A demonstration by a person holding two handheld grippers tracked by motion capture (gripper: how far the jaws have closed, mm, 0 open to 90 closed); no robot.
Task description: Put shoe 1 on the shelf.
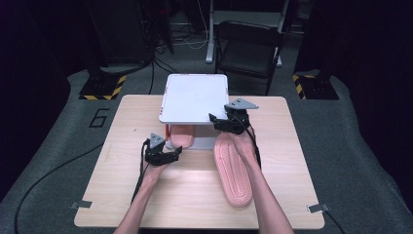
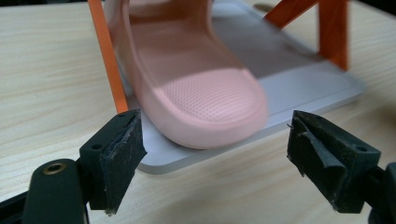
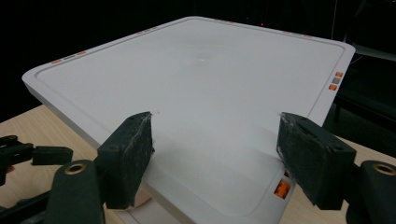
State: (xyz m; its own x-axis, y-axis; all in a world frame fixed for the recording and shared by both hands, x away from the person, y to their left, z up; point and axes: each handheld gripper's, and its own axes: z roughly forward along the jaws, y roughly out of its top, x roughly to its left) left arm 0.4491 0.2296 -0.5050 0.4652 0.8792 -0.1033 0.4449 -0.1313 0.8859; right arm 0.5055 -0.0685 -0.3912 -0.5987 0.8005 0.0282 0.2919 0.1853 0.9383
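A white two-shelf rack [image 1: 195, 97] on orange legs stands at the back middle of the table. One pink slipper [image 1: 182, 136] lies on its lower shelf, with the rounded end toward me. My left gripper [image 1: 176, 154] is open just in front of that slipper [image 2: 196, 93], with nothing between its fingers [image 2: 119, 154]. A second pink slipper [image 1: 234, 170] lies sole up on the table to the right, partly under the right forearm. My right gripper [image 1: 216, 122] is open at the front right corner of the top shelf [image 3: 201, 79], and its midpoint [image 3: 217, 144] hangs over that bare white surface.
The lower shelf [image 2: 303, 79] juts out past the slipper, with an orange leg [image 2: 109, 56] to the left of the slipper in the left gripper view. A dark folding chair [image 1: 248, 48] stands behind the table. Bare wood lies to the left and along the front edge.
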